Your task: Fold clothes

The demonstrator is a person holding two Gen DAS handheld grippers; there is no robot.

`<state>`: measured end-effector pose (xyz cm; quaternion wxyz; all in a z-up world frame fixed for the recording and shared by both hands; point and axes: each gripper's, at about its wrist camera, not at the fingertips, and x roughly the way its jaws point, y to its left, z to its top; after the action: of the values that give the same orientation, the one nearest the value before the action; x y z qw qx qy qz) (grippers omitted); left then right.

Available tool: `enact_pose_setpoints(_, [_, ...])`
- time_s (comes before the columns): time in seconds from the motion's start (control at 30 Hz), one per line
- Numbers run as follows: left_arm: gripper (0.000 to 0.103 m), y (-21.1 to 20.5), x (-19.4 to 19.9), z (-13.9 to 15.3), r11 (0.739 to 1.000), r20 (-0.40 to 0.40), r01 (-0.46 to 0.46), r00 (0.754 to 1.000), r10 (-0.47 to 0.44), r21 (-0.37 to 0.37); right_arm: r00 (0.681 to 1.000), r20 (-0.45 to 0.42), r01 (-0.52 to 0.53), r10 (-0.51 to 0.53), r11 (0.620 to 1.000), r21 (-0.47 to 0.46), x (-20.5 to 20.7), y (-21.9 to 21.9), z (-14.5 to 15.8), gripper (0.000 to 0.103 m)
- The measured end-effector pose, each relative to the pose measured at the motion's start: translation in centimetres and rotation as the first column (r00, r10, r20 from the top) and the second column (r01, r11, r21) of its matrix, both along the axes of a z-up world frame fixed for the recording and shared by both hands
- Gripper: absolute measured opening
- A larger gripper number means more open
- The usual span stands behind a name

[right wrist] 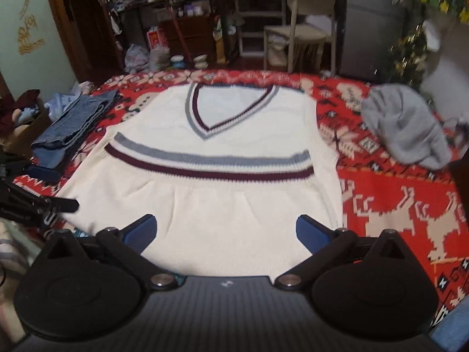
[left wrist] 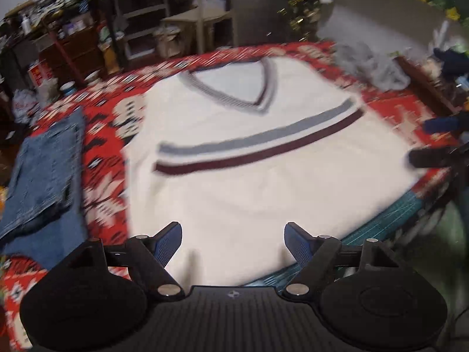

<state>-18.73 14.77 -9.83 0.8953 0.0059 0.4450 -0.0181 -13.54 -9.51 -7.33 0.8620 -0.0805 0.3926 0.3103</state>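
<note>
A cream V-neck knit vest point(left wrist: 240, 176) point(right wrist: 211, 199) with grey and maroon stripes lies flat, front up, on a red patterned cloth point(left wrist: 99, 182) point(right wrist: 390, 205). My left gripper point(left wrist: 233, 234) hovers open over the vest's lower hem, with nothing between its blue pads. My right gripper point(right wrist: 225, 228) is also open, above the hem from the other side. The right gripper's dark body point(left wrist: 433, 157) shows at the right edge of the left wrist view; the left gripper point(right wrist: 38, 202) shows at the left edge of the right wrist view.
Folded blue jeans point(left wrist: 44, 176) point(right wrist: 73, 126) lie left of the vest. A crumpled grey garment point(right wrist: 407, 126) point(left wrist: 369, 64) sits at the far right. A green cutting mat point(left wrist: 395, 223) peeks out at the table's near edge. A chair point(right wrist: 304, 26) and cluttered shelves point(right wrist: 190, 23) stand behind.
</note>
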Motion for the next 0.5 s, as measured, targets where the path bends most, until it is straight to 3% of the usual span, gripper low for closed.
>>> enact_pose_setpoints(0.07, [0.077,-1.0,0.3,0.4,0.999,0.032,0.034,0.999,-0.033,-0.023,0.999,-0.025,-0.022,0.023,1.000,0.016,-0.3,0.5,0.2,0.102])
enact_pose_setpoints(0.33, [0.078,-3.8,2.2,0.8,0.973,0.092,0.145,0.982,-0.163,0.181,0.996,0.016,-0.086,0.087,0.995,-0.048,-0.1,3.5,0.1,0.102])
enact_pose_setpoints(0.4, [0.078,-3.7,2.8,0.5,0.984,0.062,0.135,0.988,-0.142,0.112,0.996,0.005,-0.087,0.087,0.994,-0.060,0.1,4.3,-0.4,0.101])
enact_pose_setpoints(0.47, [0.062,-3.7,3.6,-0.2,0.992,0.016,0.111,0.994,-0.112,0.063,0.995,0.018,-0.092,0.093,0.993,-0.078,0.3,5.1,-0.9,0.098])
enact_pose_setpoints(0.5, [0.060,-3.7,3.9,-0.7,0.994,-0.009,0.096,0.995,-0.096,0.055,0.995,0.016,-0.096,0.098,0.991,-0.098,0.4,5.5,-1.1,0.095])
